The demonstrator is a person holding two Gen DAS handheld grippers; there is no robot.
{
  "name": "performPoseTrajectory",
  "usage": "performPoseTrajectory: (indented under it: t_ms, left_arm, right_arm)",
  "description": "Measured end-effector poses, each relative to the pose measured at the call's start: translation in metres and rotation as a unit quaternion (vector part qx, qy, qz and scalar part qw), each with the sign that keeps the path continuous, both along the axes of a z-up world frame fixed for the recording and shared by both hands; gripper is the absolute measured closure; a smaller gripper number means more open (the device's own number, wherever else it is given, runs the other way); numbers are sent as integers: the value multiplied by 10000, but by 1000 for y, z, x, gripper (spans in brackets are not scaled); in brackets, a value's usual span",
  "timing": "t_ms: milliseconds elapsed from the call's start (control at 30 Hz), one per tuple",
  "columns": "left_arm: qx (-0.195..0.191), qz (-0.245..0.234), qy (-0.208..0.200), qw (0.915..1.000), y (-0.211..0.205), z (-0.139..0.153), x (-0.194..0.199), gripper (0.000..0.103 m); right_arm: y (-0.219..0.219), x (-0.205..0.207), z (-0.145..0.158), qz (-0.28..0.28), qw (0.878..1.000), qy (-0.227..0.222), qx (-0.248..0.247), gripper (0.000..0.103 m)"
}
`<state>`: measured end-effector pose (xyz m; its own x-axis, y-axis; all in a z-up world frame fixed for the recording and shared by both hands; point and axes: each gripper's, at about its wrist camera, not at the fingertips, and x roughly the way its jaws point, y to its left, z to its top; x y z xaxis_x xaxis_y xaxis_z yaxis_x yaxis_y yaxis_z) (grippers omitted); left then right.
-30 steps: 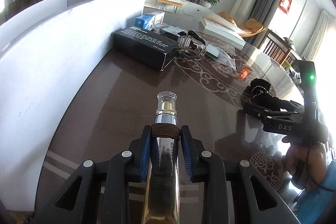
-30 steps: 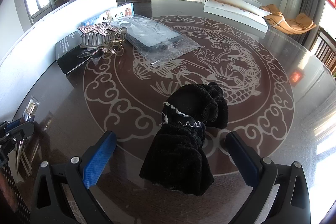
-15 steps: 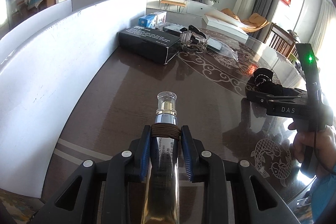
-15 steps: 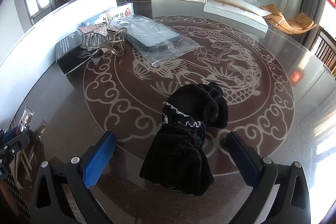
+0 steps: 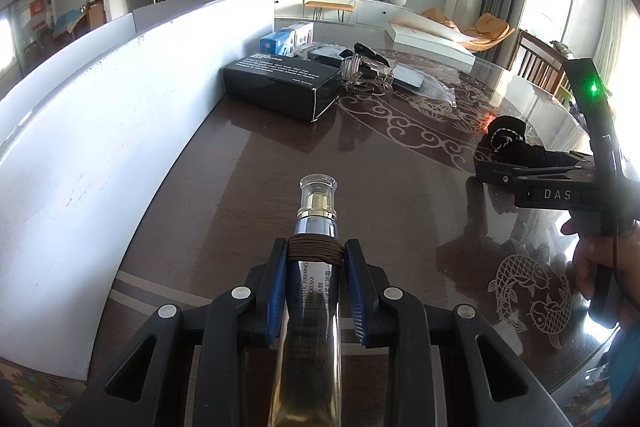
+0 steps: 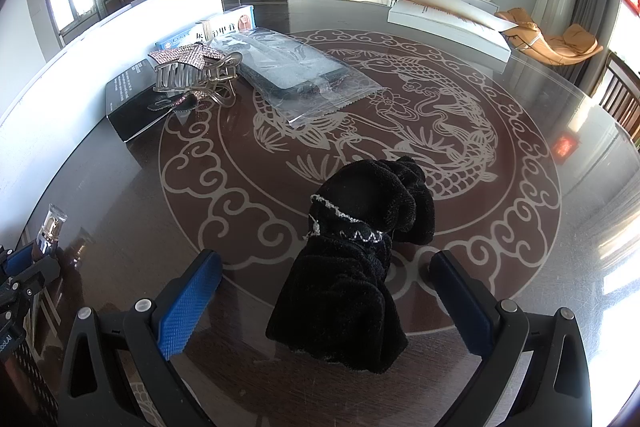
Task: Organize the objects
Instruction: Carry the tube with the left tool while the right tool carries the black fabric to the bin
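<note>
Mid-carry: the left gripper (image 5: 316,281) is clamped on a cream tube (image 5: 314,267), cap forward, above the table's (image 5: 240,167) left edge by the white wall. Next, likely set it beside the black box (image 5: 280,87). The right gripper (image 6: 324,293) gapes wide, empty, straddling a black scrunchie (image 6: 360,259) lying mid-table.

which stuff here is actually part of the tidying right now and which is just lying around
In play:
- eye cream tube, clamped in the left hand-held gripper
- black scrunchie, between the open right hand-held gripper's fingers

Lying about:
- black box
- hair claw clip
- bagged item
</note>
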<state>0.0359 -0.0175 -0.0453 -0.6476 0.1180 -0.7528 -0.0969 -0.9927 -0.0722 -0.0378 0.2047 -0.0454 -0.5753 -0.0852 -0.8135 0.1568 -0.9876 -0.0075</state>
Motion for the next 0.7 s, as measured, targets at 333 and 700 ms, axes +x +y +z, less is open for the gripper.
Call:
performPoseTrajectory:
  t_ms: [333,700]
  left_arm:
    - [377,115,41,9992,-11,4,5,75]
    - [931,141,613,9937,-25,64,20,75]
  right_arm:
    - [20,-14,16,-16,9971,-635,-416,0]
    - [-6,-7,54,344,9973,-359,-544,69]
